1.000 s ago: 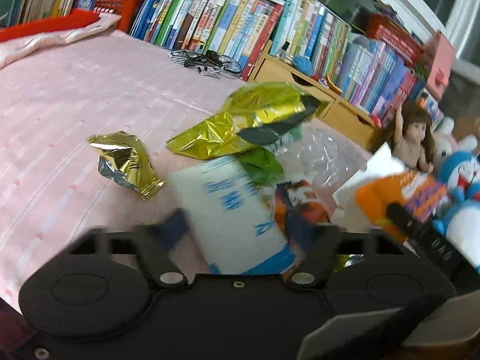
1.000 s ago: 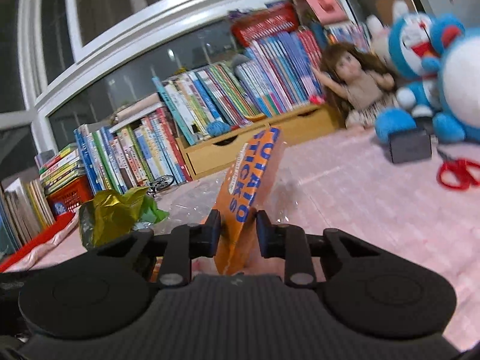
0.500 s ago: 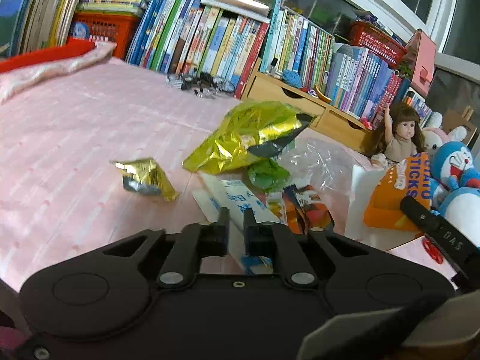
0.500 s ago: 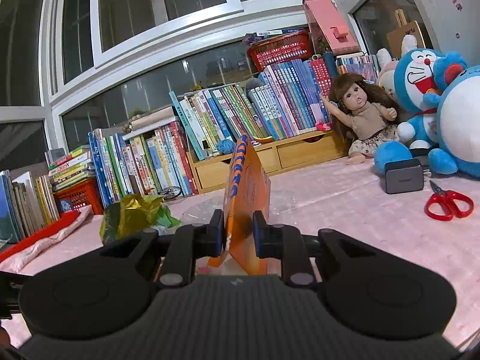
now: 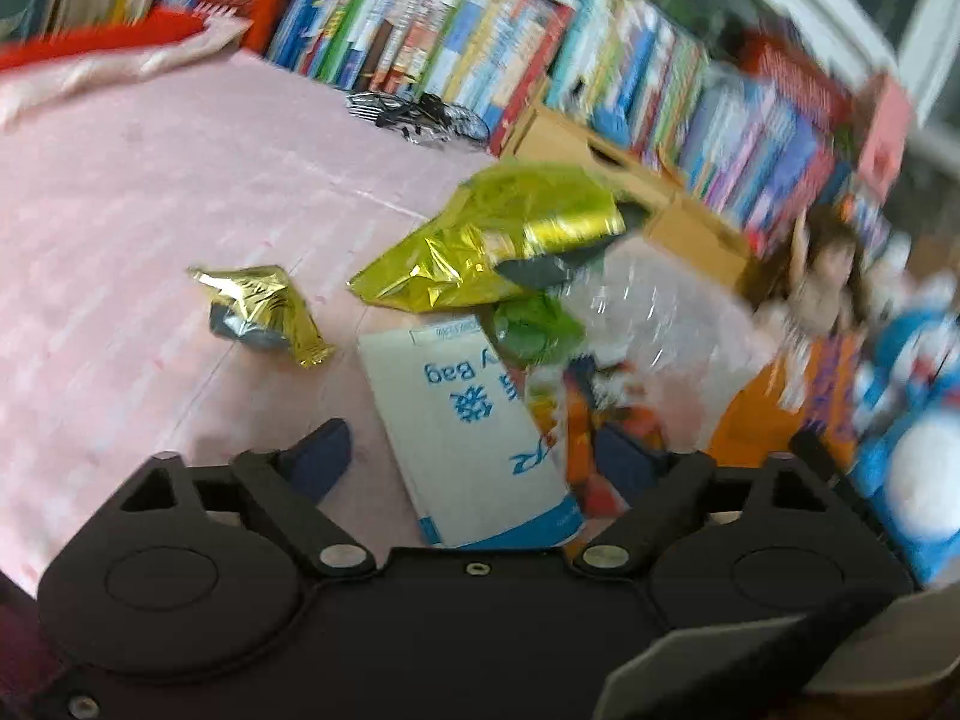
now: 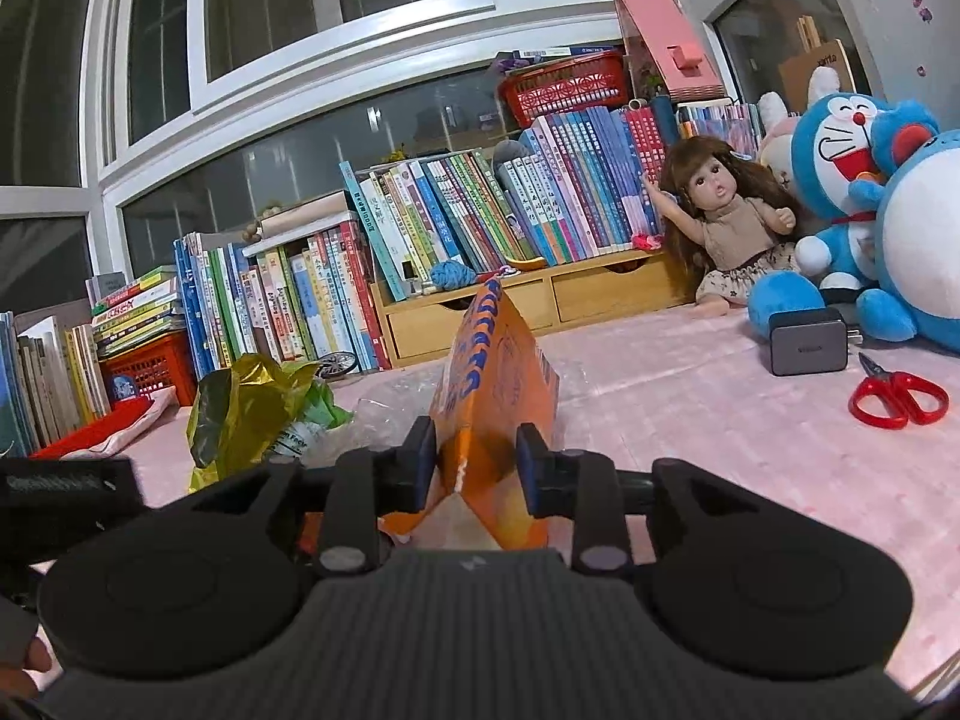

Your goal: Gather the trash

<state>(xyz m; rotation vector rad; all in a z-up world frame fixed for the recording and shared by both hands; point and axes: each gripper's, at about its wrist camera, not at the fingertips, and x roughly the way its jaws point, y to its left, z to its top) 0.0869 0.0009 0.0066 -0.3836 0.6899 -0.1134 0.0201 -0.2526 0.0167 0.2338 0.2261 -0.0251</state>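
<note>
Pink striped cloth (image 5: pixel 150 228) covers the surface, with a long row of books (image 6: pixel 420 228) and a wooden drawer unit (image 6: pixel 540 306) along the far edge, and a doll (image 6: pixel 729 228) and blue plush toys (image 6: pixel 870 192) at the far right.

Trash lies in a loose heap: a large gold foil bag (image 5: pixel 498 240), a small crumpled gold wrapper (image 5: pixel 264 312) to its left, a white and blue paper bag (image 5: pixel 474 426), clear plastic film (image 5: pixel 648 324) and a green scrap (image 5: pixel 534 324).

The left claw (image 5: pixel 474 462) is released and its jaws are opening. The white and blue paper bag lies flat between its two fingers, touched by neither, with its near end running under the claw body. The small wrapper sits apart, further off to the left.

The right claw (image 6: pixel 474 462) has the orange snack box (image 6: pixel 492 396) standing upright between its pads. Its jaws are opening too, and the left pad seems just beside the box with a gap at the right, so the grip looks let go.

By my reading, the step in hand is gathering pieces onto the heap, with the orange box being set down. Next, the left claw would need to close on the paper bag's edge, or shift left for the small wrapper.
</note>
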